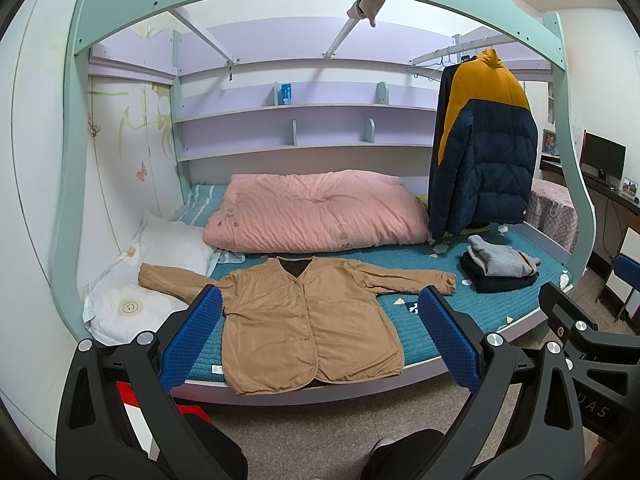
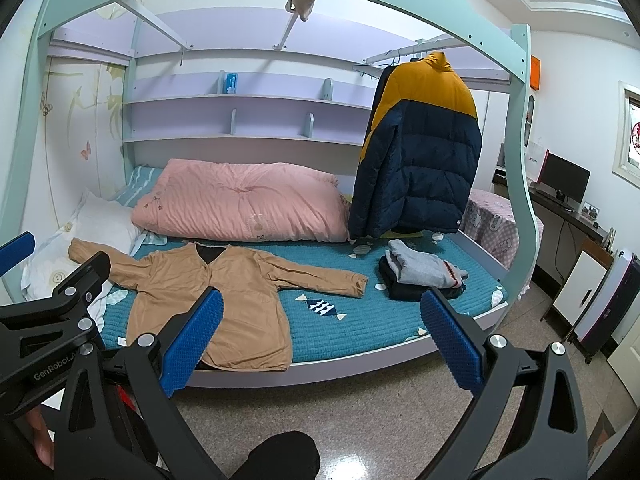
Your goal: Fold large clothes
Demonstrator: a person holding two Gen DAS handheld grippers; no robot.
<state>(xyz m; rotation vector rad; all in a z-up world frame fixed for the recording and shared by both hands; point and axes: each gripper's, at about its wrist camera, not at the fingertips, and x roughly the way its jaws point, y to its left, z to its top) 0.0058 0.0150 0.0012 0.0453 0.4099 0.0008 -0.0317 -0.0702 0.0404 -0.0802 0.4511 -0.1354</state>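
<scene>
A tan button-front jacket (image 1: 304, 316) lies spread flat, front up and sleeves out, on the teal bed mat (image 1: 420, 332); it also shows in the right wrist view (image 2: 236, 300). My left gripper (image 1: 320, 312) is open and empty, held back from the bed's front edge, facing the jacket. My right gripper (image 2: 320, 316) is open and empty, also off the bed, facing the mat right of the jacket. The left gripper's body shows at the left of the right wrist view.
A pile of folded clothes (image 1: 498, 268) sits on the mat's right end (image 2: 424, 274). A pink quilt (image 1: 312, 212) lies behind the jacket, white pillows (image 1: 160, 272) at left. A navy-yellow puffer jacket (image 1: 484, 140) hangs at right. The bunk frame arches overhead.
</scene>
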